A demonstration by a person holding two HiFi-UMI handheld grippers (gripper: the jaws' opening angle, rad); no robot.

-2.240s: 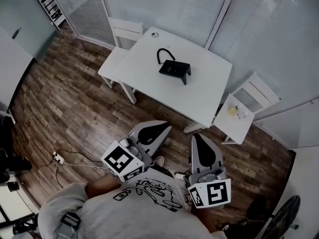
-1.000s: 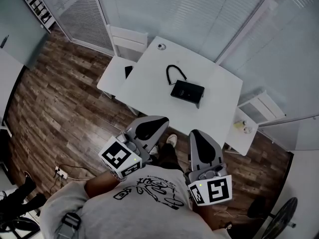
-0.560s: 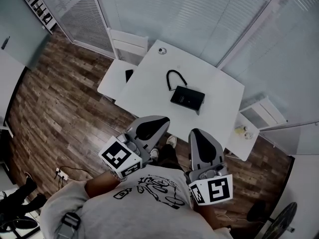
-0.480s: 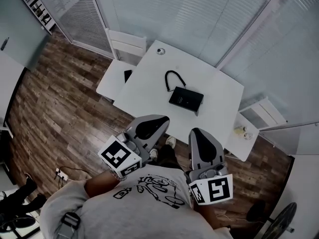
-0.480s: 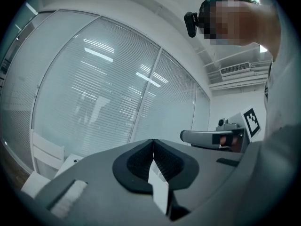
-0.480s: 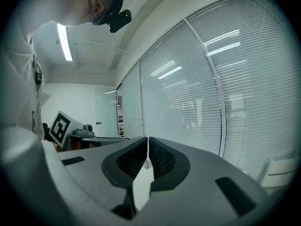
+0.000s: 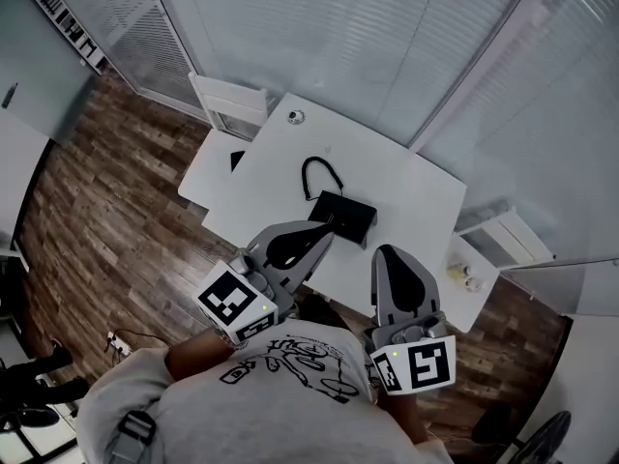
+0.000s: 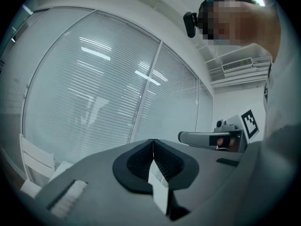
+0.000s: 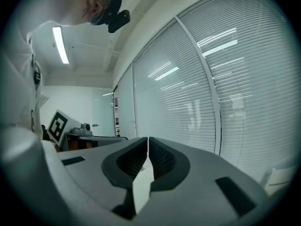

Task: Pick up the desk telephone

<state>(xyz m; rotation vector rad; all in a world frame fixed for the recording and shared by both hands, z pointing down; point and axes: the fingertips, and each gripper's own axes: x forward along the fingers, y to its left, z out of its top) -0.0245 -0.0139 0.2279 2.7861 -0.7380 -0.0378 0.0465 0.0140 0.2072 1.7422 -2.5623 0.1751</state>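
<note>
In the head view, the desk telephone (image 7: 342,215) lies near the middle of the white tabletop (image 7: 411,187). It is a flat black unit, and its black cord (image 7: 317,173) arches away from it toward 11 o'clock. A small round object (image 7: 296,117) sits at the tabletop's far corner, at about 11 o'clock from the telephone and well apart from it.

The left tool (image 7: 327,226) is held level, and its tip shows just at 7 o'clock of the telephone, overlapping the near edge; whether it touches cannot be told. In the left gripper view its jaws are pressed together with nothing between them. The right tool (image 7: 386,252) is at 4 o'clock of the telephone, over the tabletop's near edge and apart from the unit. Its jaws also meet tip to tip and hold nothing.

A white chair (image 7: 230,98) stands at 10 o'clock of the tabletop, with a dark flat item (image 7: 238,159) on its seat. A small side table (image 7: 481,293) at 4 o'clock carries small bottles (image 7: 458,275). Below lies a wood floor (image 7: 106,211), and window blinds (image 7: 368,46) run along the far side.
</note>
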